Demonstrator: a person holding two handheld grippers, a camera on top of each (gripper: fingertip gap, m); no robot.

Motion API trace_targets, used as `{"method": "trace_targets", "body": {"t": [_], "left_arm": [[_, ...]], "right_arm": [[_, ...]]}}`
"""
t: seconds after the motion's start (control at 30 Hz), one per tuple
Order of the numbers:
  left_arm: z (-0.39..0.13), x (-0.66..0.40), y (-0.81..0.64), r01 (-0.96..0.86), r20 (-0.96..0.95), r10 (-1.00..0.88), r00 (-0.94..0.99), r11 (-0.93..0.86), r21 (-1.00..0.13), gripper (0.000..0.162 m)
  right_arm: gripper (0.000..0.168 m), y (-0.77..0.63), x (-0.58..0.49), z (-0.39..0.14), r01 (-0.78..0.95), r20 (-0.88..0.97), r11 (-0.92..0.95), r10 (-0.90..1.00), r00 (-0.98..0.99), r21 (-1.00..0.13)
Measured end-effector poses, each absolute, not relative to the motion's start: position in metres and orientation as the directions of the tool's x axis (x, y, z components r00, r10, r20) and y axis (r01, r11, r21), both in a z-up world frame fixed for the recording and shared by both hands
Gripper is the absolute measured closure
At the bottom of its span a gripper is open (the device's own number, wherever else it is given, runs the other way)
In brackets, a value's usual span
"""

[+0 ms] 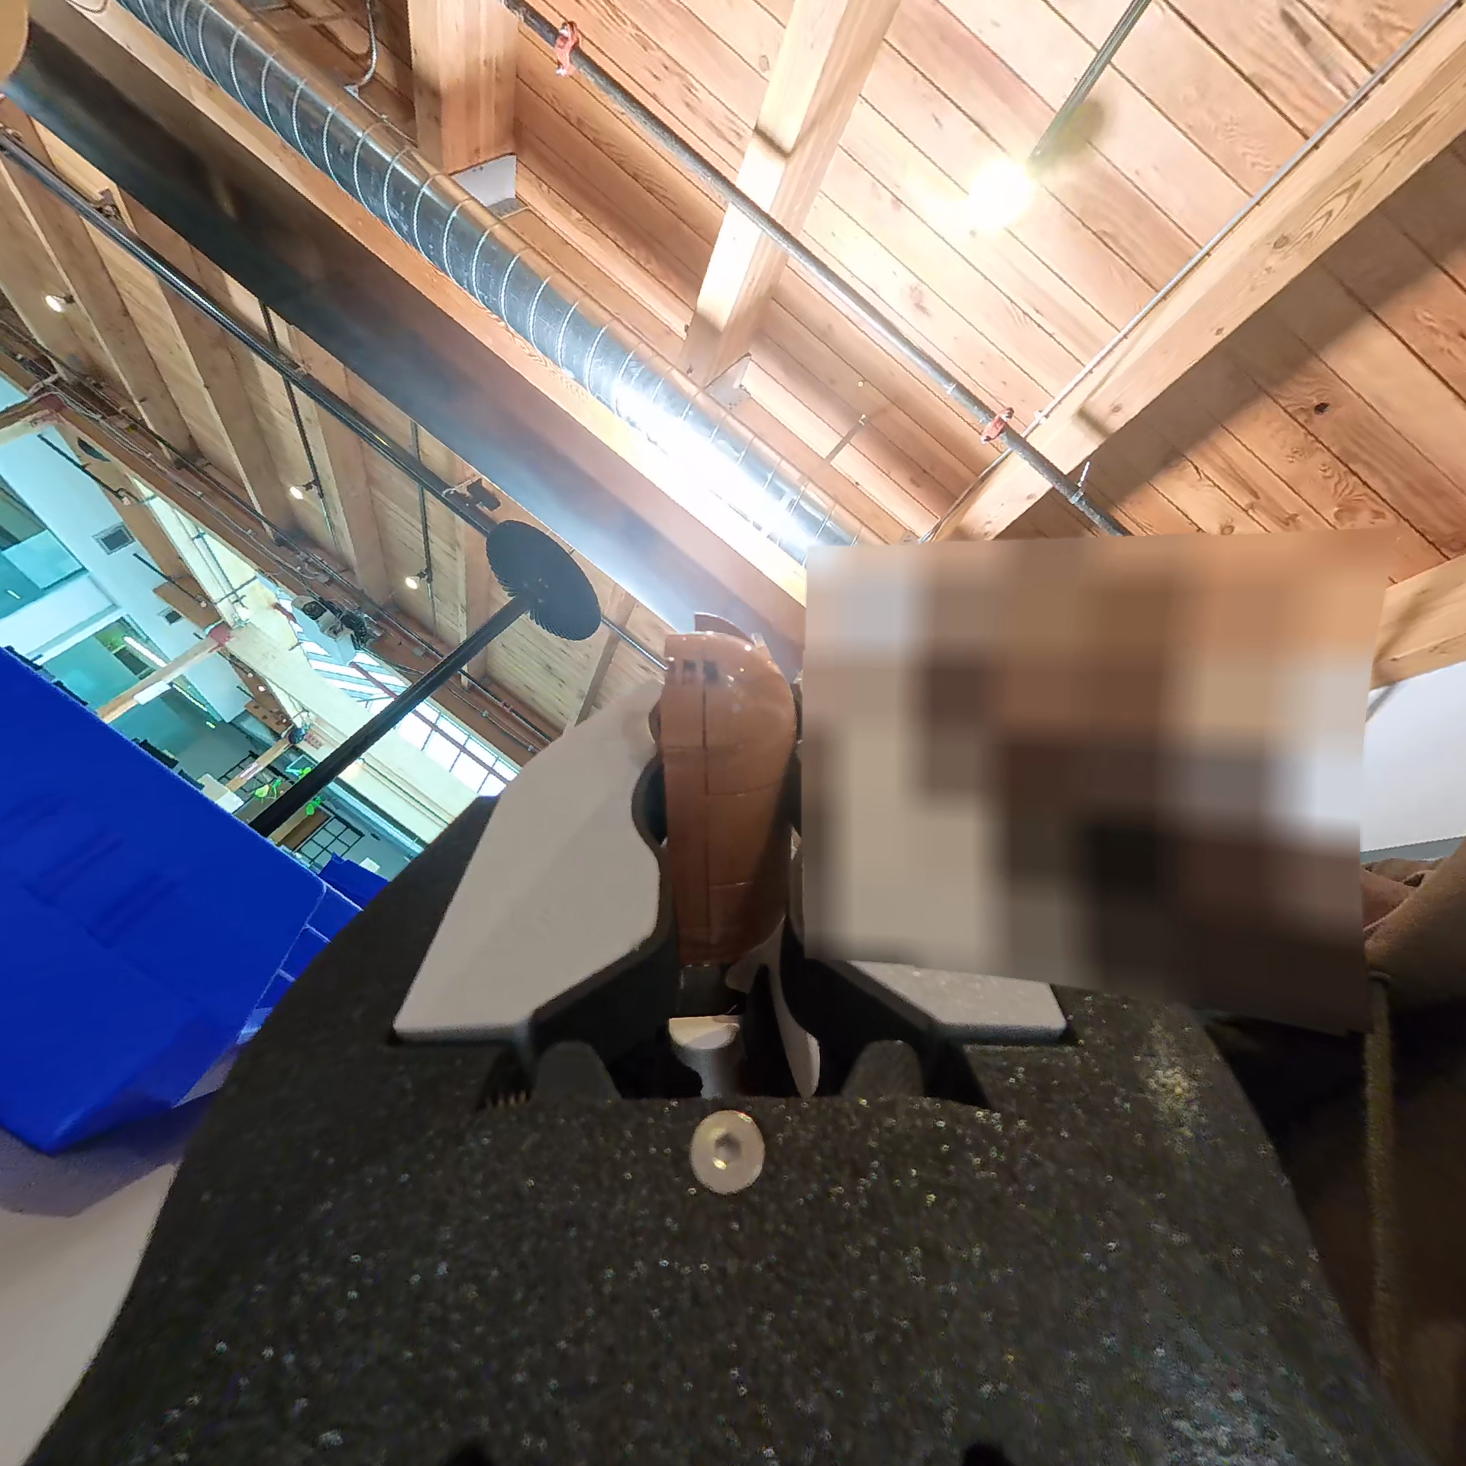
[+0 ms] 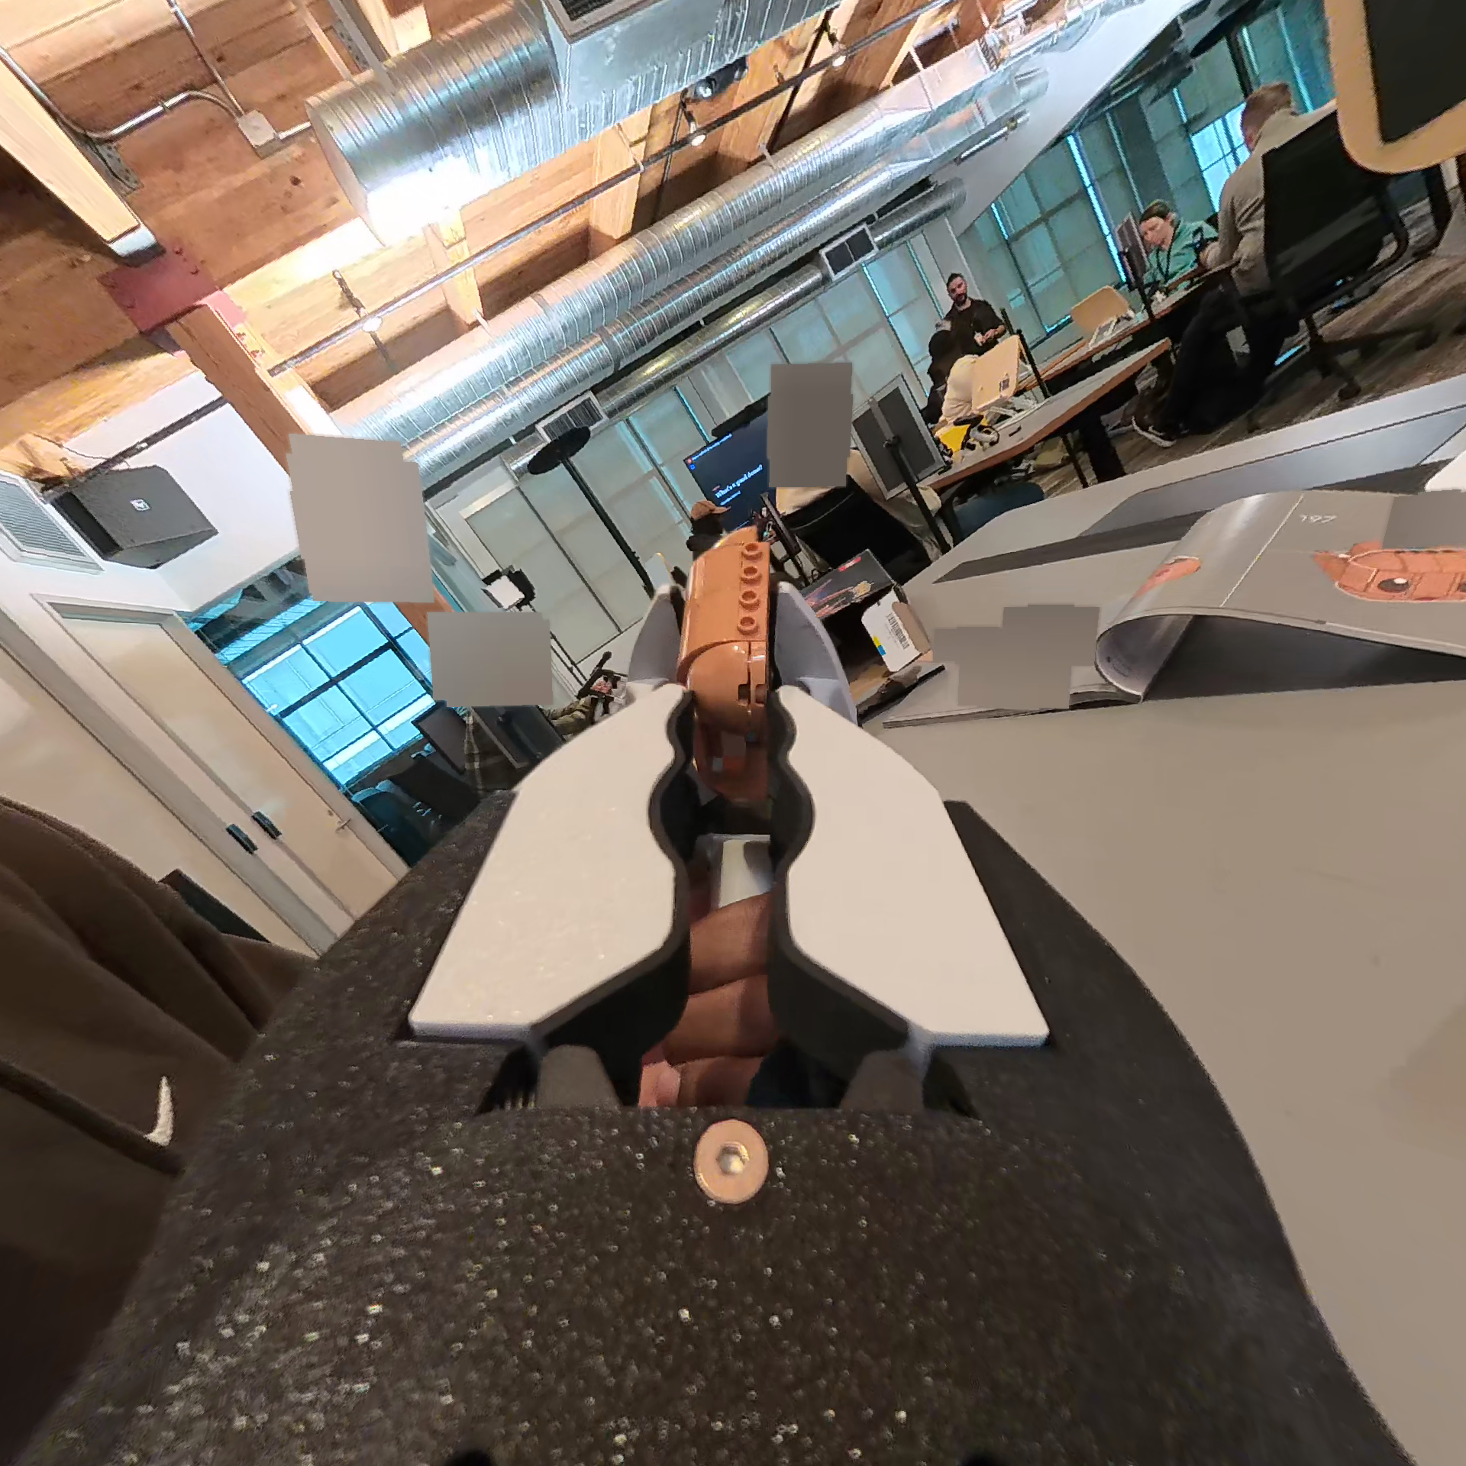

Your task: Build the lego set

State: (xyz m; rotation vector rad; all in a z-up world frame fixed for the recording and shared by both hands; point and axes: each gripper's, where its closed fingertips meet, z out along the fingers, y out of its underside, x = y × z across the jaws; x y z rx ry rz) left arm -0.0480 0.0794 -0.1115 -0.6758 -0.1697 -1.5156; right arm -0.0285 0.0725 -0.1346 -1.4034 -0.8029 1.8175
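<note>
Pinching a glossy brown lego assembly (image 2: 726,658), the right gripper (image 2: 726,714) holds it between pale matte fingers (image 2: 587,857); a row of round studs faces up. In the left wrist view the left gripper (image 1: 726,801) clamps the curved, panelled brown piece (image 1: 726,801) too. At two o'clock an open instruction booklet (image 2: 1269,587) with printed pages lies on the smooth grey table (image 2: 1150,873). At nine o'clock stands a blue plastic bin (image 1: 135,936).
</note>
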Motion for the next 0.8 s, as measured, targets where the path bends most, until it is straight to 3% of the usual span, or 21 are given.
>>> {"method": "trace_targets", "body": {"t": [0.8], "left_arm": [[-0.1132,-0.044,0.0797,0.939,0.512,-0.855,0.075,-0.112,-0.324,0.135]], "right_arm": [[0.154,0.0709,-0.0255,-0.1367,-0.15,-0.499,-0.525,0.848,-0.179,-0.838]]}}
